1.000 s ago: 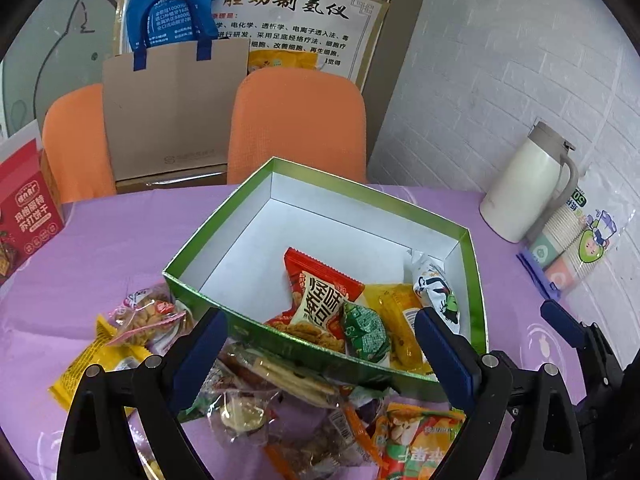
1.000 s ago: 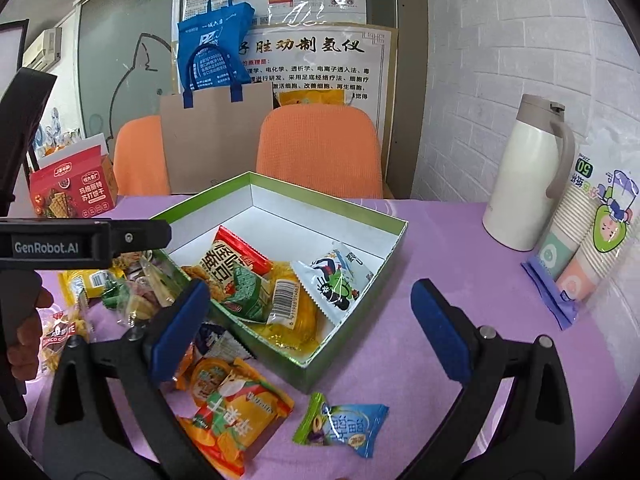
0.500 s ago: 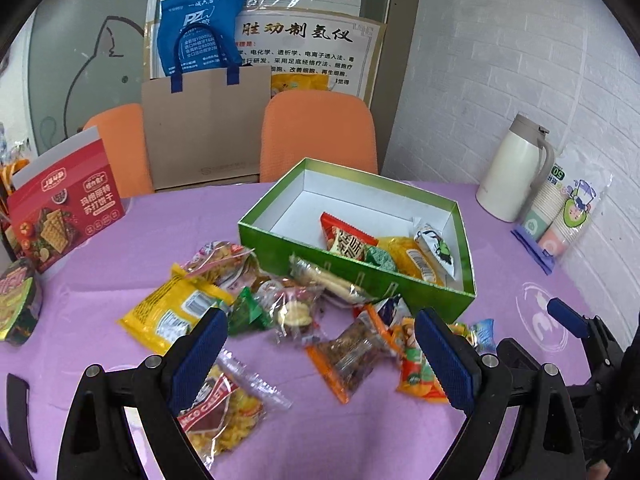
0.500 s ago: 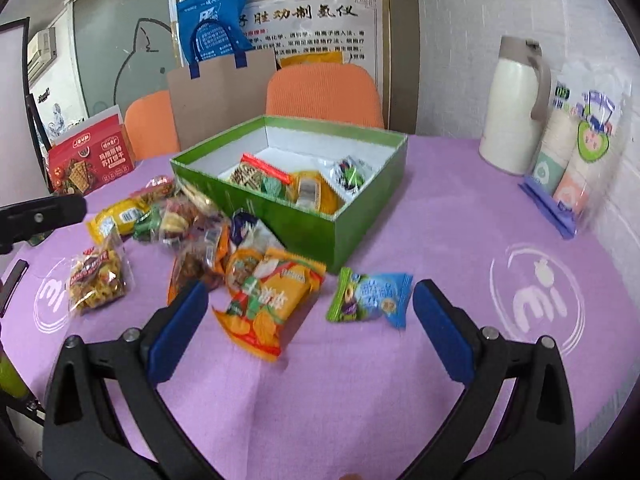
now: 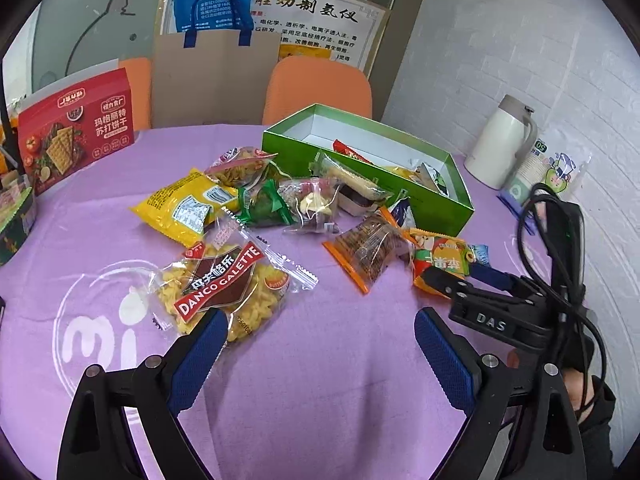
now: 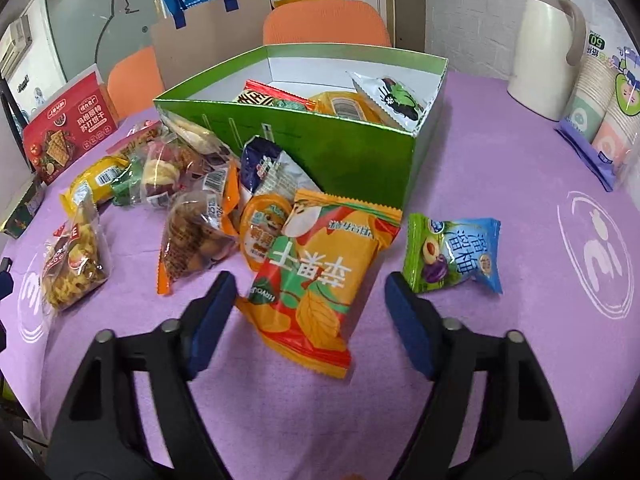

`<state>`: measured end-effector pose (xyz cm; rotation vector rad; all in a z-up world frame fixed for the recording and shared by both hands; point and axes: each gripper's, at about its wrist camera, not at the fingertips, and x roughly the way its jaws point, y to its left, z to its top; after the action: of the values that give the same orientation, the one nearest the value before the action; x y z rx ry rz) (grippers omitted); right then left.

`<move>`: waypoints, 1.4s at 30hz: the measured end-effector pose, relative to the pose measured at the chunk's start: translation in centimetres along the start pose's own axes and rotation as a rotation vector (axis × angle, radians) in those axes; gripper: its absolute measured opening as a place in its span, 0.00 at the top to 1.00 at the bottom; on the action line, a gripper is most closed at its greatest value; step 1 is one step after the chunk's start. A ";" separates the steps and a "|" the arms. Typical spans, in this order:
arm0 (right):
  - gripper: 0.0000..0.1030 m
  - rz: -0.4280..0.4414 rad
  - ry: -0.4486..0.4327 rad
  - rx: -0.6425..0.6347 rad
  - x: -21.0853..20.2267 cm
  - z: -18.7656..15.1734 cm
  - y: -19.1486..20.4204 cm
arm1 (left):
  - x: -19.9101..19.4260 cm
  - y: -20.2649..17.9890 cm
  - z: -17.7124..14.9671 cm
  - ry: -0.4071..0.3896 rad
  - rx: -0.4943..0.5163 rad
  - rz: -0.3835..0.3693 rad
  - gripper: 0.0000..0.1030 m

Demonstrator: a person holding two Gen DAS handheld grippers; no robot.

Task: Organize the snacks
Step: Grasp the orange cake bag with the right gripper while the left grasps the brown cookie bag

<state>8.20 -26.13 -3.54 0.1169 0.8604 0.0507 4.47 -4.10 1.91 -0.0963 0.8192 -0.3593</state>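
Snacks litter a purple tablecloth by white brick wall.

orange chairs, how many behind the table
2: one orange chair right behind the green box, a second further left beside the brown paper bag. More may be hidden behind the bag.
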 end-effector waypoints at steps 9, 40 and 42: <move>0.91 0.156 0.025 0.020 -3.9 -2.8 -2.4 | -0.4 2.1 -0.3 -0.008 -0.040 -0.010 0.07; 0.19 -0.015 0.011 -0.030 -2.0 -2.2 2.0 | 0.4 3.6 3.4 -0.007 -0.104 -0.064 0.07; 0.27 0.004 0.008 -0.055 -1.9 -2.6 2.1 | 1.6 1.9 4.3 0.013 -0.053 -0.121 0.07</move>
<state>4.98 -24.04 -3.55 0.0670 0.8662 0.0789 9.11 -3.14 3.30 -0.1935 0.8385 -0.4522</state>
